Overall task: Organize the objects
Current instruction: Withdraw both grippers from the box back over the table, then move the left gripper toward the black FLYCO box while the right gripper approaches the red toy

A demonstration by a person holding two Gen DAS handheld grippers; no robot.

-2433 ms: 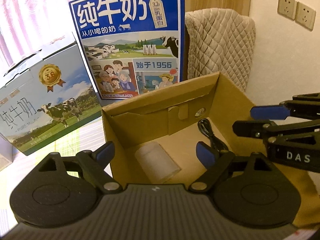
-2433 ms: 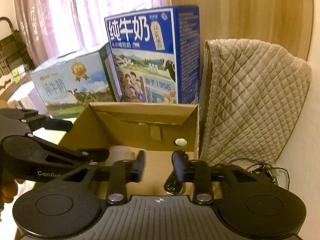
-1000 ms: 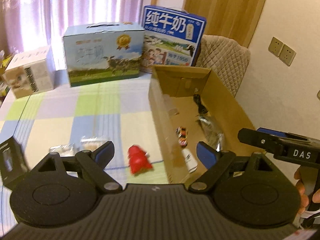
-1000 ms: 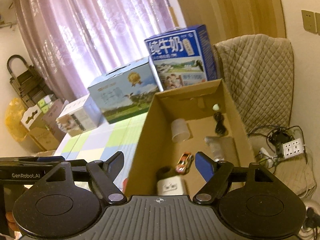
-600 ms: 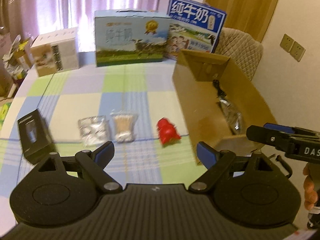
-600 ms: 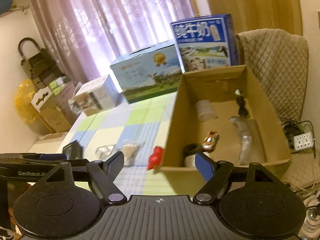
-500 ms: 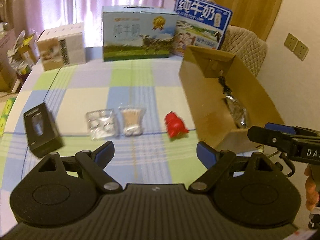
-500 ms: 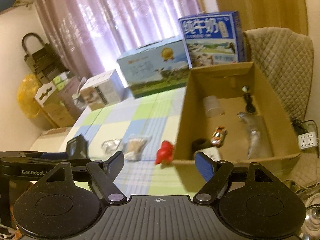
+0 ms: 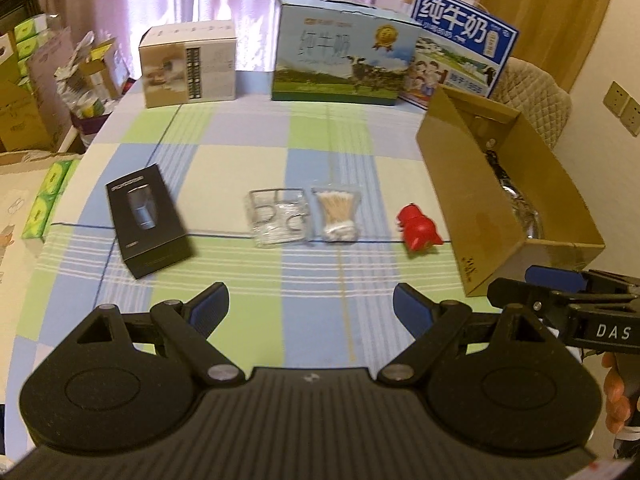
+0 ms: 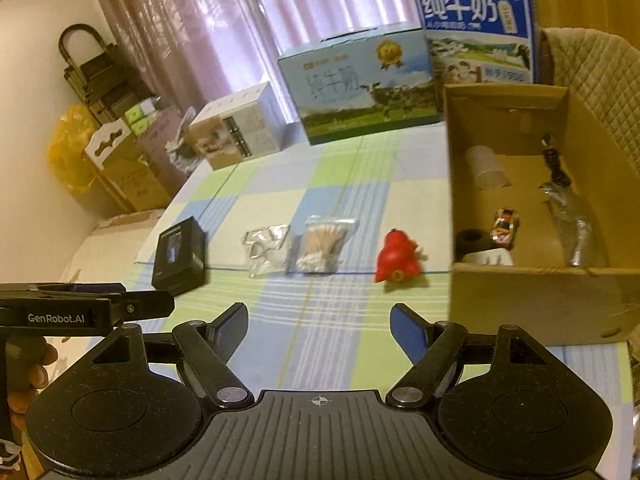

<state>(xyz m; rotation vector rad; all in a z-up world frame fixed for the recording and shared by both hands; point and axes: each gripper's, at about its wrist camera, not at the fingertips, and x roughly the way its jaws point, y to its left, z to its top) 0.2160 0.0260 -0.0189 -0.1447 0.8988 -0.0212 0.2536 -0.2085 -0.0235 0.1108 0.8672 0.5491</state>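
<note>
On the checked tablecloth (image 9: pixel 320 152) lie a black box (image 9: pixel 147 220) (image 10: pixel 181 255), a clear blister pack (image 9: pixel 279 217) (image 10: pixel 263 247), a bag of cotton swabs (image 9: pixel 335 214) (image 10: pixel 320 250) and a red toy (image 9: pixel 418 231) (image 10: pixel 397 257), in a row. An open cardboard box (image 9: pixel 452 184) (image 10: pixel 532 300) at the right holds a toy car (image 10: pixel 505 225), a plastic cup (image 10: pixel 486 167), a black cable (image 10: pixel 553 161), a crinkled wrapper (image 10: pixel 572 220) and a black and white item (image 10: pixel 484 251). My left gripper (image 9: pixel 310 312) and right gripper (image 10: pixel 319 327) both hang open and hold nothing, short of the row.
Two milk cartons (image 9: pixel 344 65) (image 9: pixel 460 48) and a white carton (image 9: pixel 188 65) stand along the table's far edge. A quilted chair back (image 10: pixel 600 76) rises behind the cardboard box. Stacked boxes (image 10: pixel 124 160) and a yellow bag (image 10: pixel 68 152) sit left of the table.
Both grippers pulled back from over the cardboard box to the near side of the table. The right gripper, narrow at first, has opened wide. The row of loose items came into view.
</note>
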